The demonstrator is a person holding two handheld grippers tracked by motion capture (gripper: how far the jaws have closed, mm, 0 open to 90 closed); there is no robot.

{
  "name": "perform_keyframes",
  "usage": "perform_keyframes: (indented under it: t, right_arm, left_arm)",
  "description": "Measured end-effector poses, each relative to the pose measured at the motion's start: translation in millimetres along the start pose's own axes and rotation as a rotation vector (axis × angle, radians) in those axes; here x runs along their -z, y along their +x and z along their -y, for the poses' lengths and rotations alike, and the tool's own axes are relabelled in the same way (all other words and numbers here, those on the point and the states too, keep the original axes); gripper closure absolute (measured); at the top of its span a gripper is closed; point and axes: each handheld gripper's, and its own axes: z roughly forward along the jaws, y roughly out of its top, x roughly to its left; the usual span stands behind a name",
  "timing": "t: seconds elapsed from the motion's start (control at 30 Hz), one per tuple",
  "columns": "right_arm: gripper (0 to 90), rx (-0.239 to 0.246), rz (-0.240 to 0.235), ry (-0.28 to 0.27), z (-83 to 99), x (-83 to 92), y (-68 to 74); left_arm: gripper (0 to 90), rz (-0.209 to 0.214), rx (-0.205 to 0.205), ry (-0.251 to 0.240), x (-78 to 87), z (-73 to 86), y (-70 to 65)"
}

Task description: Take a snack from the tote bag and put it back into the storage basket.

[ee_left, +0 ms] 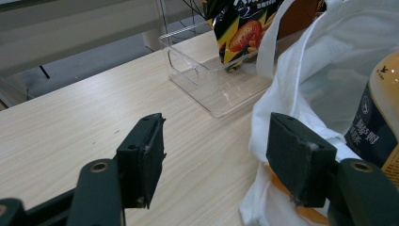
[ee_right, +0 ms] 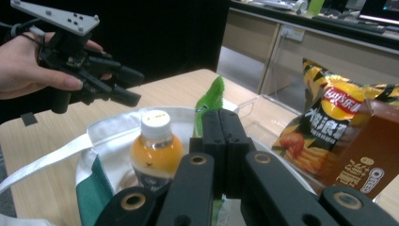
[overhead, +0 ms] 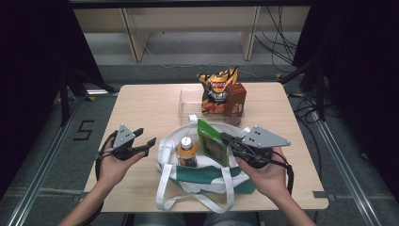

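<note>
A white and green tote bag [overhead: 207, 181] lies open at the table's front middle. An orange drink bottle [overhead: 187, 151] [ee_right: 155, 148] stands upright inside it. A green snack packet [overhead: 212, 143] [ee_right: 210, 100] stands in the bag beside the bottle, and my right gripper [overhead: 225, 137] [ee_right: 220, 117] is shut on its edge. My left gripper [overhead: 147, 135] [ee_left: 216, 155] hovers open just left of the bag, with nothing between its pads; the right gripper view also catches that left gripper [ee_right: 136, 88] beyond the bottle.
A clear plastic tray [overhead: 188, 103] [ee_left: 207, 80] sits behind the bag, holding a chips bag [overhead: 217, 89] [ee_right: 324, 117] and a brown biscuit box [overhead: 236, 99] [ee_right: 371, 160]. Bare tabletop [overhead: 141, 103] spreads to the left. The bag's white straps [overhead: 164, 193] trail toward the front edge.
</note>
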Motion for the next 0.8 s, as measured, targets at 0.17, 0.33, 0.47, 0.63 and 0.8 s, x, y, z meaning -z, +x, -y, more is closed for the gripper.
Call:
perform_keyframes:
  t: [0.17,0.33,0.47,0.63,0.8]
  right_arm:
    - [90.0,-0.012,0.006,-0.014,-4.8,1.9,-0.8]
    - [90.0,0.005,0.006,-0.016,-8.9,3.3,-3.0]
    - [90.0,-0.001,-0.002,-0.026,-11.7,3.0,-2.9]
    - [90.0,0.003,0.002,-0.032,-16.8,5.1,-3.2]
    - [90.0,-0.002,0.005,-0.051,-23.7,7.9,-3.1]
  left_arm:
    - [36.8,0.000,0.000,0.001,0.1,0.0,-0.2]
    - [36.8,0.000,-0.001,0.000,-0.1,0.1,0.1]
    - [36.8,0.001,-0.001,0.001,-0.2,0.3,0.1]
    - [36.9,-0.001,0.000,0.000,0.2,-0.1,0.1]
    - [36.8,-0.003,0.003,-0.004,1.0,-0.8,0.6]
